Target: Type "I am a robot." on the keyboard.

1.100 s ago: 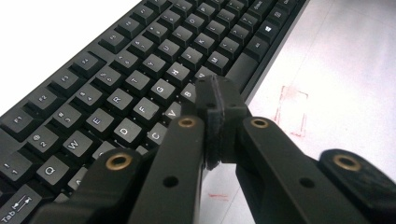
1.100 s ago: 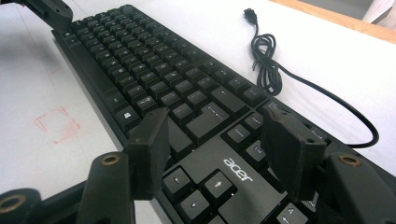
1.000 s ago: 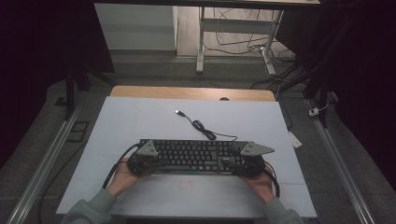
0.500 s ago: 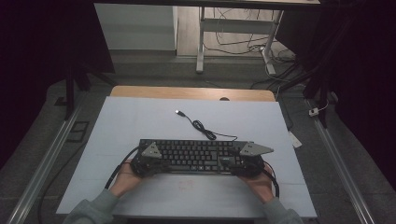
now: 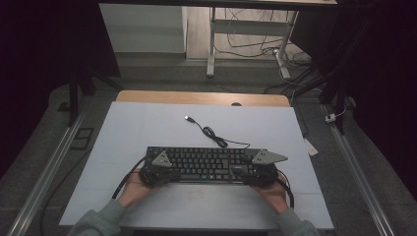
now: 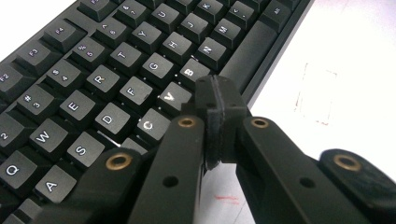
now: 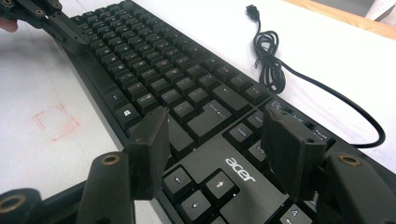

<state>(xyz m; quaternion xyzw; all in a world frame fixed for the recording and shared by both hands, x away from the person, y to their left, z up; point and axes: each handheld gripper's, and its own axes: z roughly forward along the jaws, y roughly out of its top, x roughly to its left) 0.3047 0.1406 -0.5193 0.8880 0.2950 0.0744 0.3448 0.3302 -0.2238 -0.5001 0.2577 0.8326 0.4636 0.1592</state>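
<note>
A black acer keyboard [image 5: 206, 162] lies flat on the white table top [image 5: 147, 123], near the front. Its cable [image 5: 216, 137] curls away behind it to a loose USB plug [image 5: 188, 118]. My left gripper [image 5: 172, 175] rests at the keyboard's left end, held by a hand. In the left gripper view the left gripper [image 6: 219, 100] is shut with nothing in it, its tip over the keyboard [image 6: 107, 79] by the V and B keys. My right gripper [image 7: 219, 135] stands open over the arrow keys and the logo of the keyboard [image 7: 187, 79]. In the high view the right gripper [image 5: 241, 173] is at the right end.
A faint red square outline [image 7: 56, 122] is drawn on the white surface in front of the keyboard. A wooden strip [image 5: 201, 97] runs along the table's far edge. Beyond it are table legs [image 5: 210, 44] and loose cables on the floor. Metal rails [image 5: 49, 167] flank the table.
The left gripper has edged slightly to the right along the keyboard's front. The keyboard, the cable and the right gripper have stayed put.
</note>
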